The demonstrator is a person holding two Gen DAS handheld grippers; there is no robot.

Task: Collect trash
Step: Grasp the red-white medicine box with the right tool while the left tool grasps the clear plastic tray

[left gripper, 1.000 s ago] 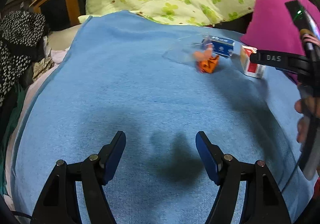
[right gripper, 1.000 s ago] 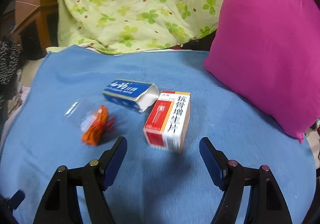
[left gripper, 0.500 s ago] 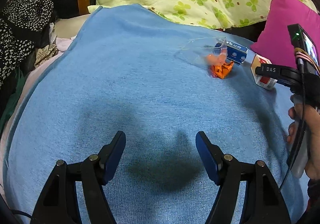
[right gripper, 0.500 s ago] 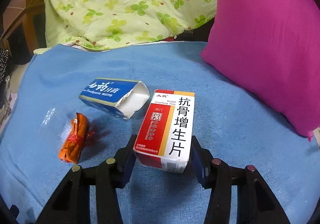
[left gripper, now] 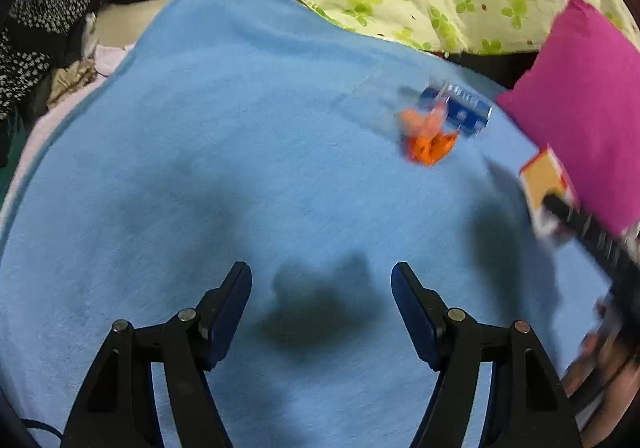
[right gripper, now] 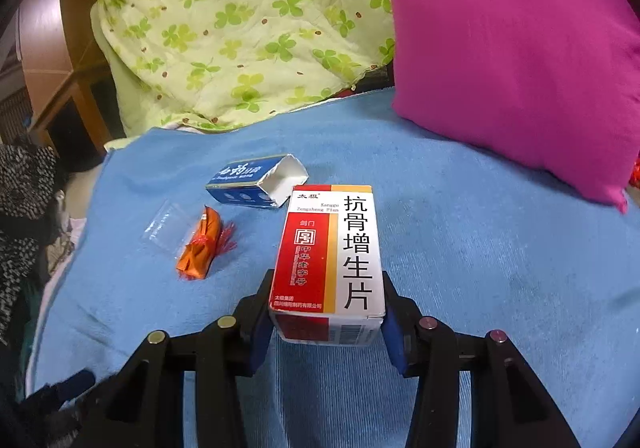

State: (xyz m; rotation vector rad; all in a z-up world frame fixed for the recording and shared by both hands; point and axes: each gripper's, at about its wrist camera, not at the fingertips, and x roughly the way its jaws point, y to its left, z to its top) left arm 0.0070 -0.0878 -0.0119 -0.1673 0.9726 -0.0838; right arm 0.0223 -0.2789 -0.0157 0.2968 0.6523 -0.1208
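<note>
Here a blue blanket (right gripper: pixel 480 248) covers the bed beside a magenta pillow (right gripper: pixel 512 48).

blue blanket (right gripper: pixel 480 248) under blue carton (right gripper: pixel 256 180), orange wrapper (right gripper: pixel 202 250), pink cushion (right gripper: pixel 512 48)

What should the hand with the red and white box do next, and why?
Probably lift it a little. The right gripper is shut on the red and white box, its fingers against both sides. Blue box and orange wrapper lie apart on the blanket.
</note>
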